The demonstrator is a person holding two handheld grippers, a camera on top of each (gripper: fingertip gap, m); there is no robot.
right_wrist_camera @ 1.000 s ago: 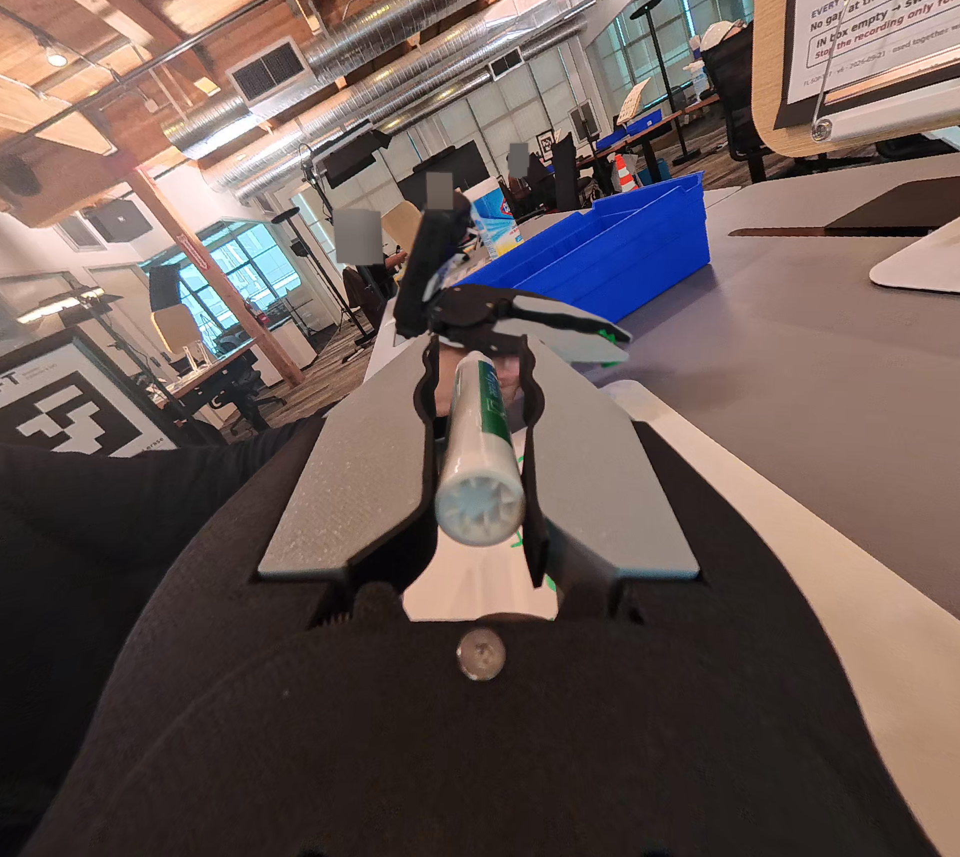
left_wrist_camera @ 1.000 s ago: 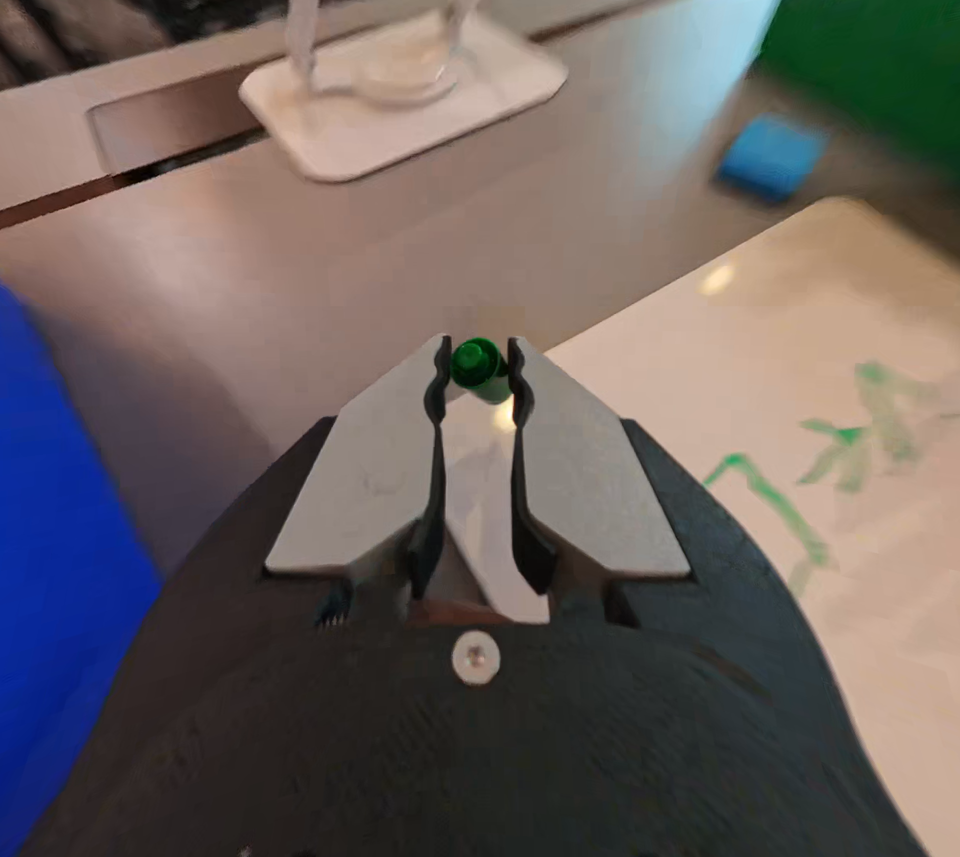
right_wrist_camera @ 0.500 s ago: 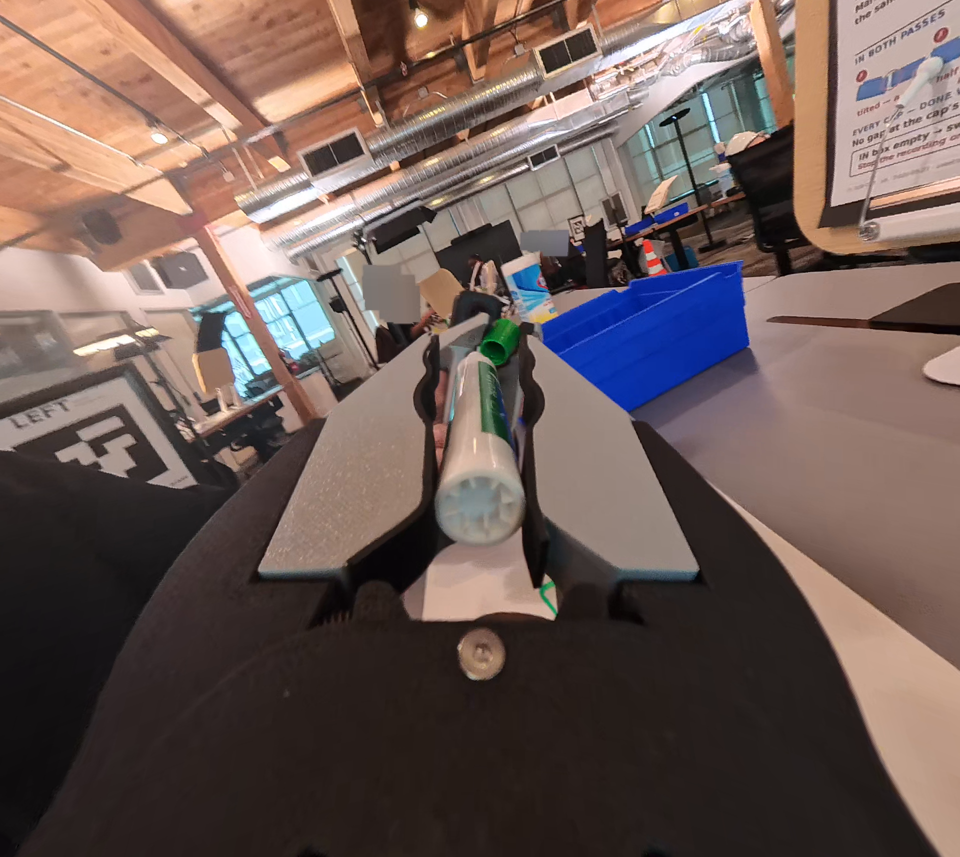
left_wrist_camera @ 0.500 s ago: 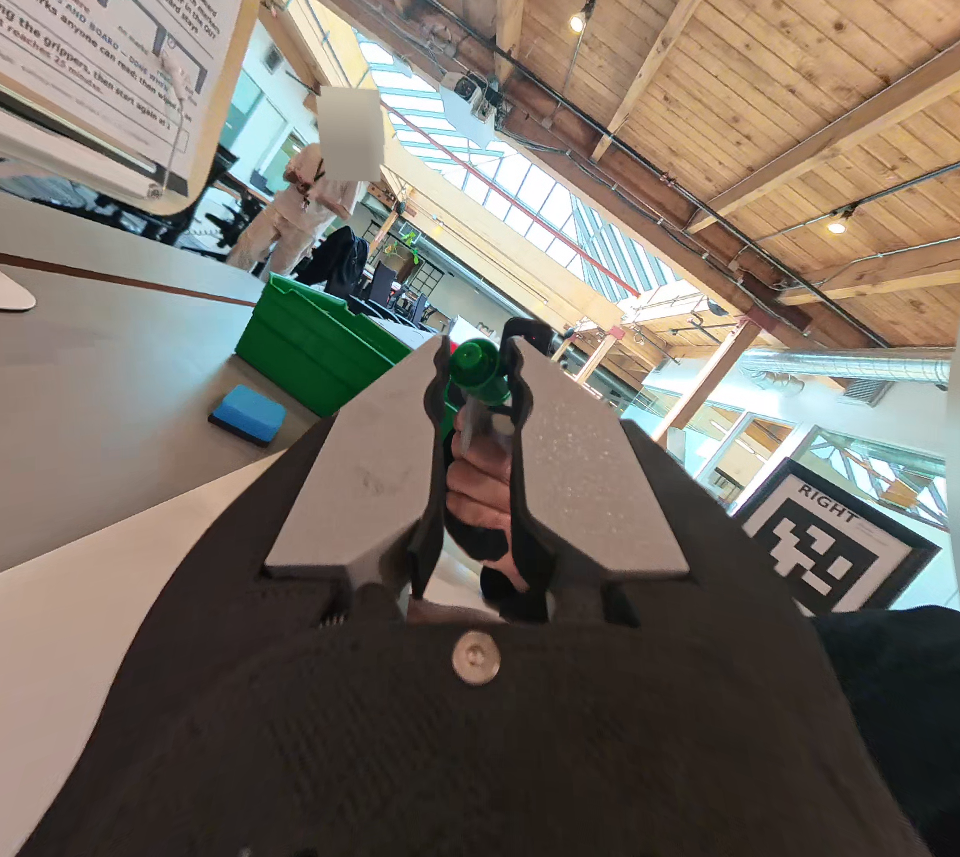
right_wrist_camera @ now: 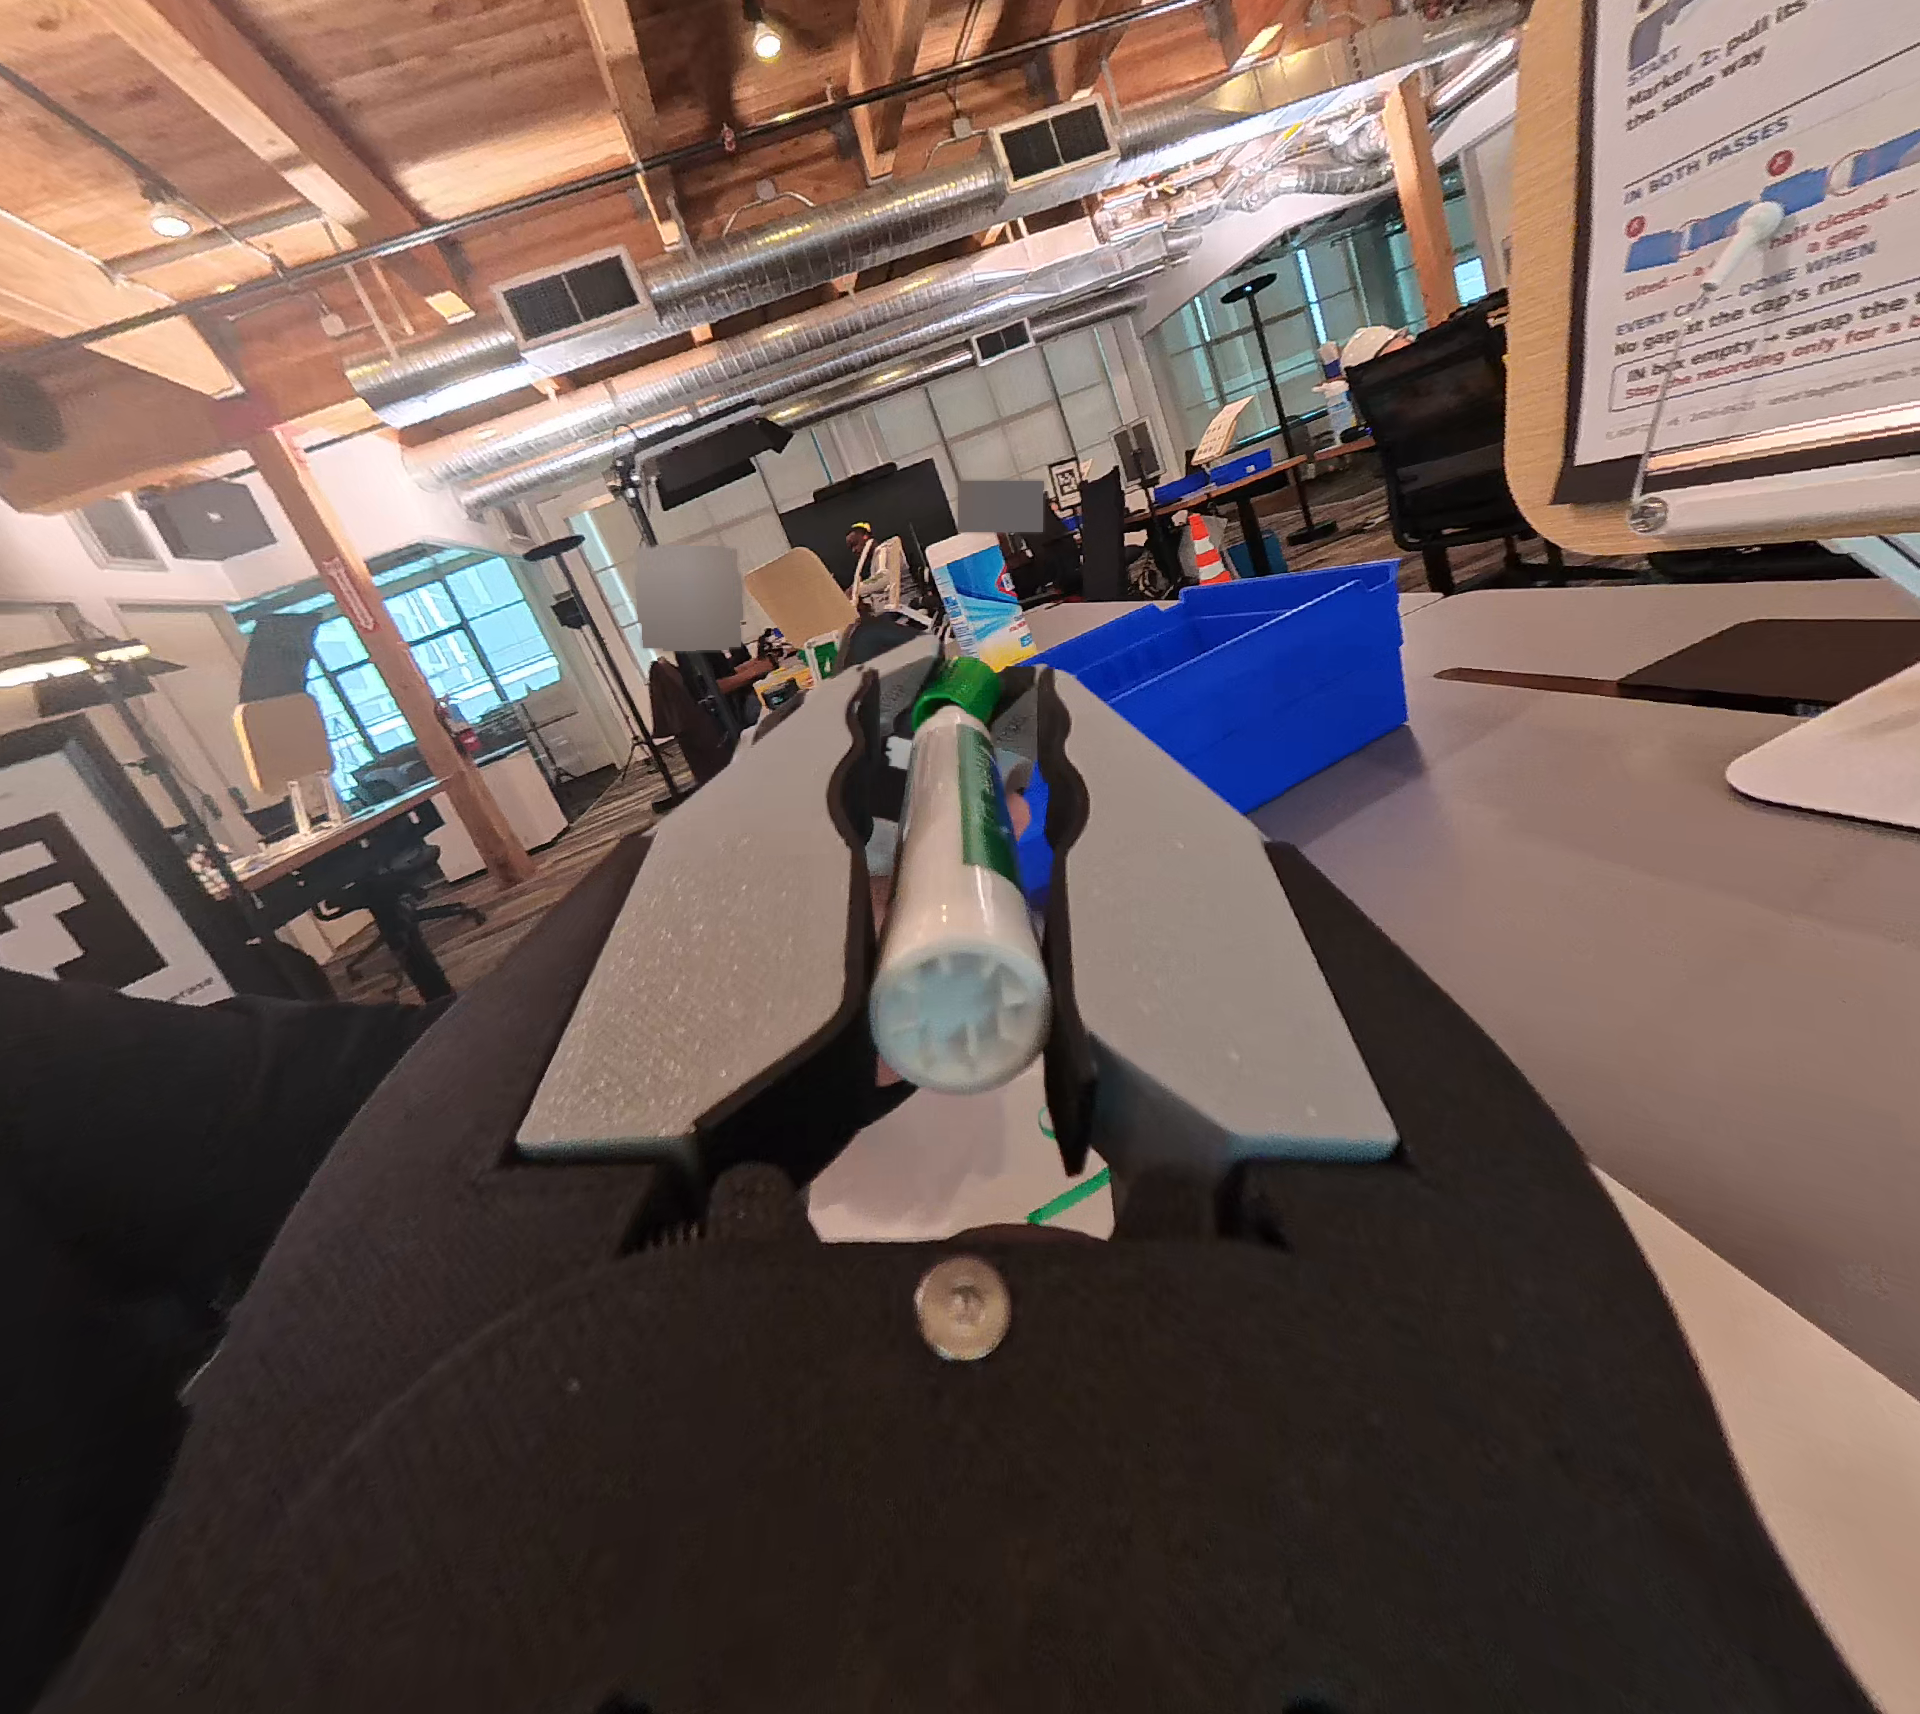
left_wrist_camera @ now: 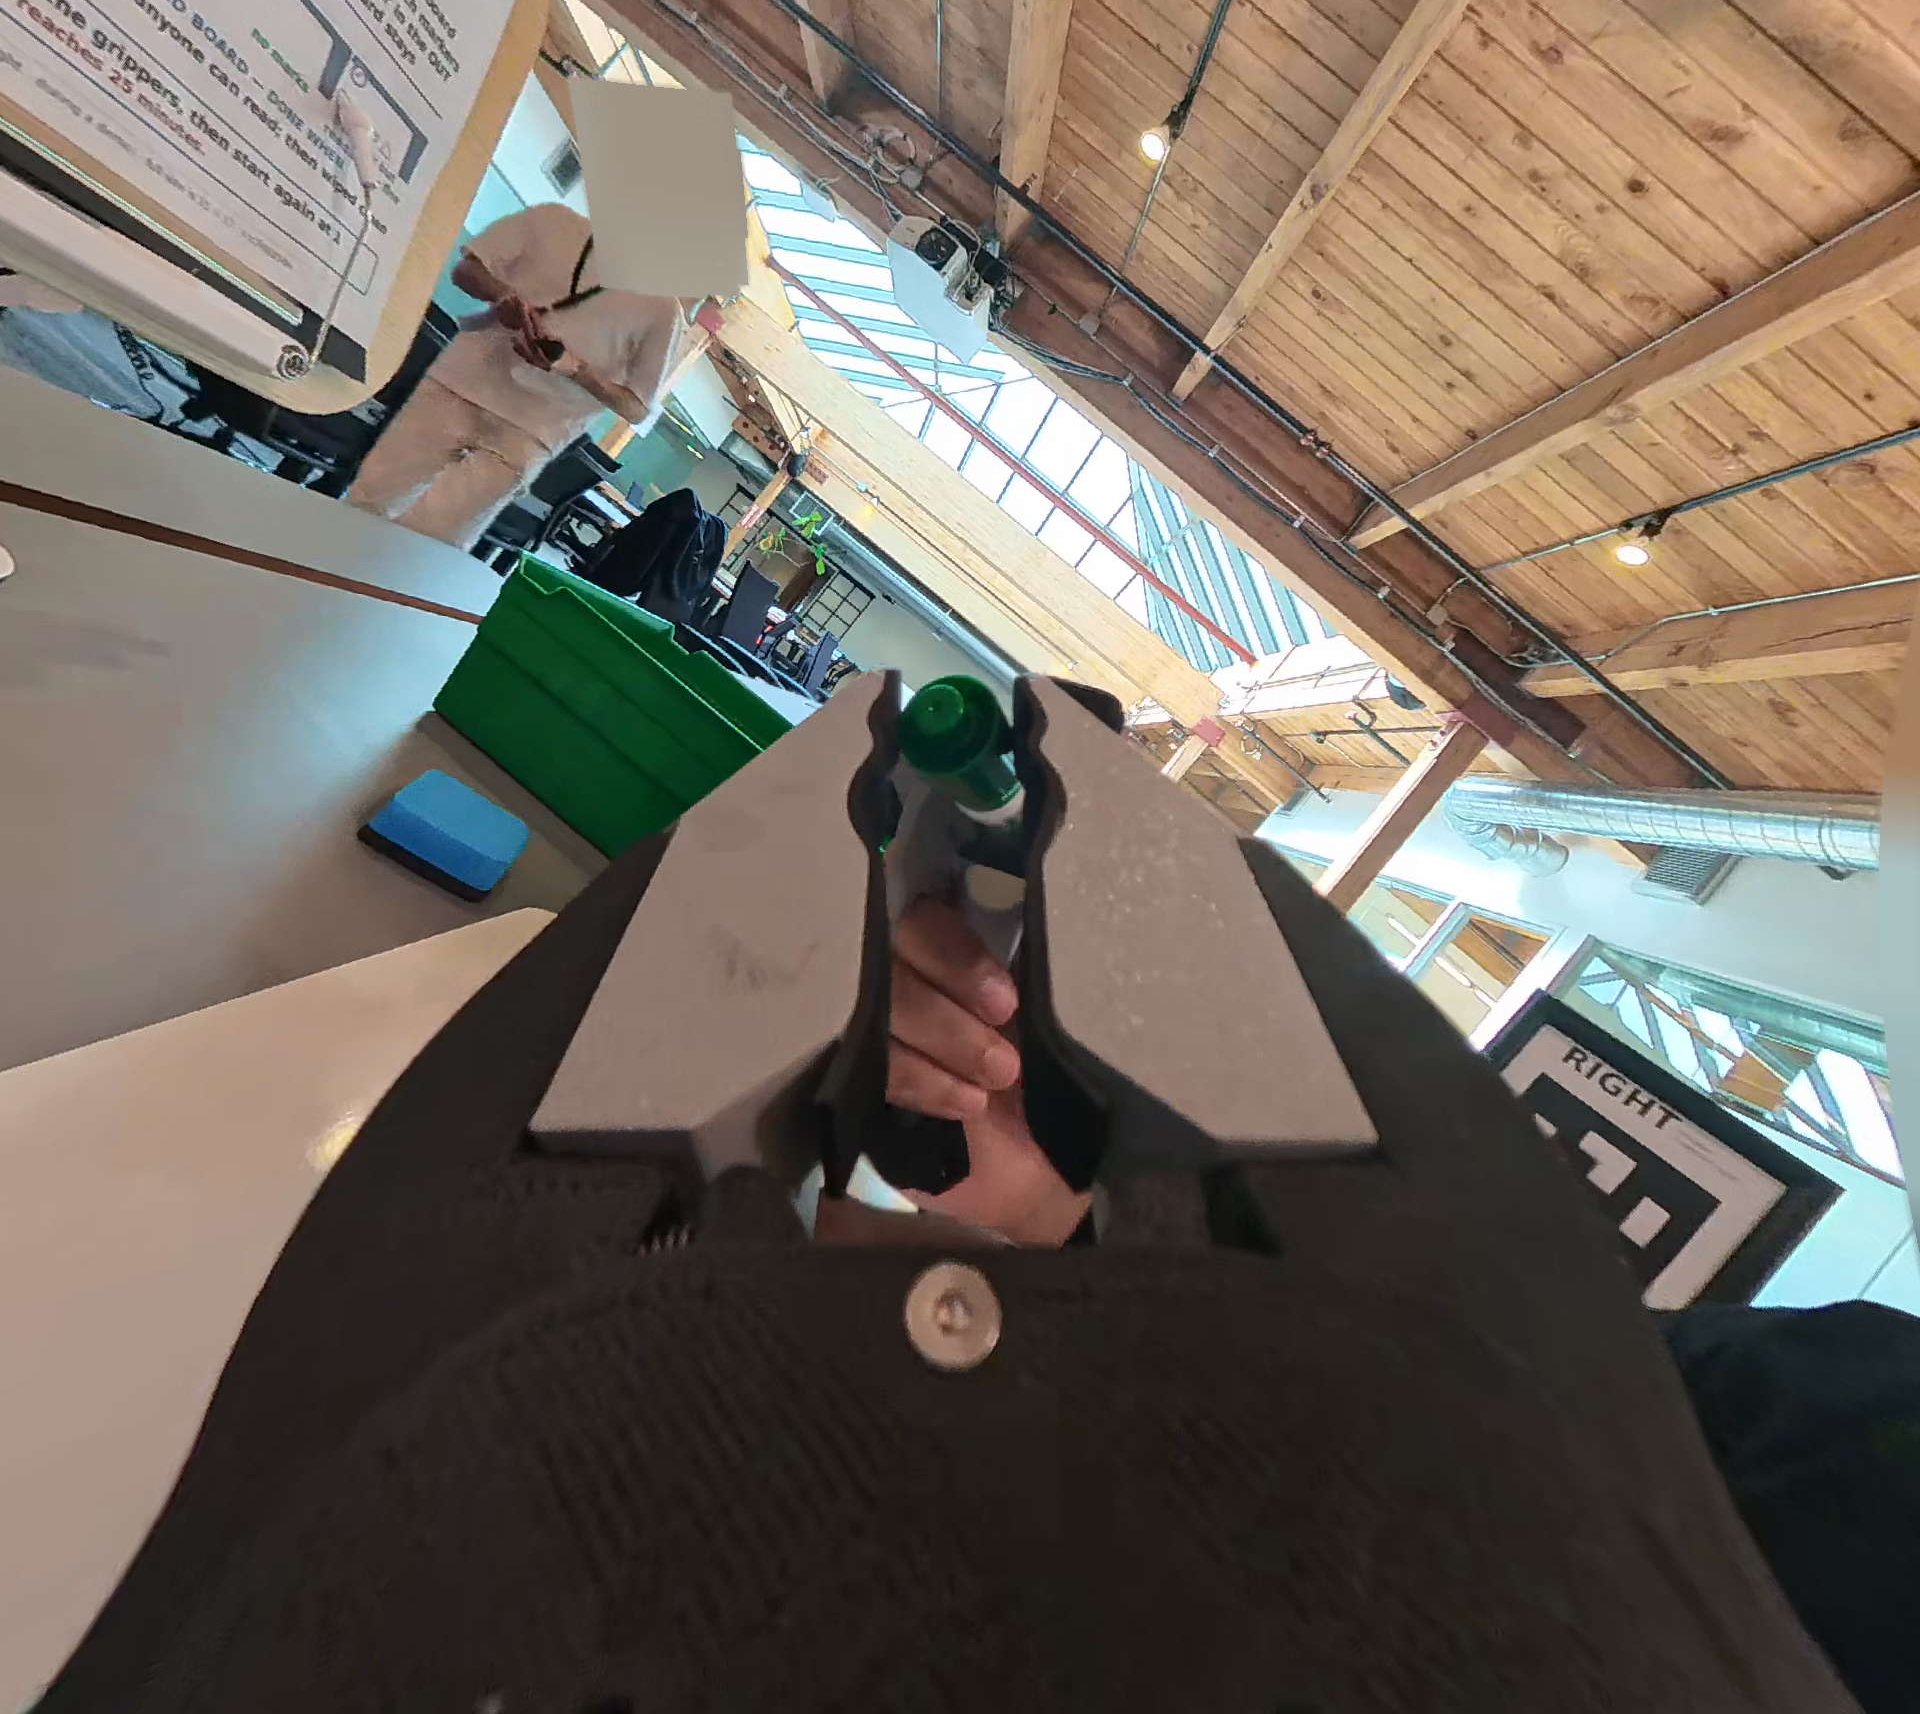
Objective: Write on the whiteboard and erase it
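Grey bench (left_wrist_camera: 187, 729) spreads beyond both grippers, w/ whiteboard (left_wrist_camera: 208, 1145) under them. Right gripper (right_wrist_camera: 956, 791) is clamped on the white marker (right_wrist_camera: 961, 885). Left gripper (left_wrist_camera: 951, 760) pinches its green cap (left_wrist_camera: 951, 739), mated onto marker's end. Blue eraser (left_wrist_camera: 447, 828) lies left of left gripper.

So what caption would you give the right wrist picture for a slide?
Right gripper clamps a white marker, its green cap held by the left gripper, above a grey table with a blue bin.
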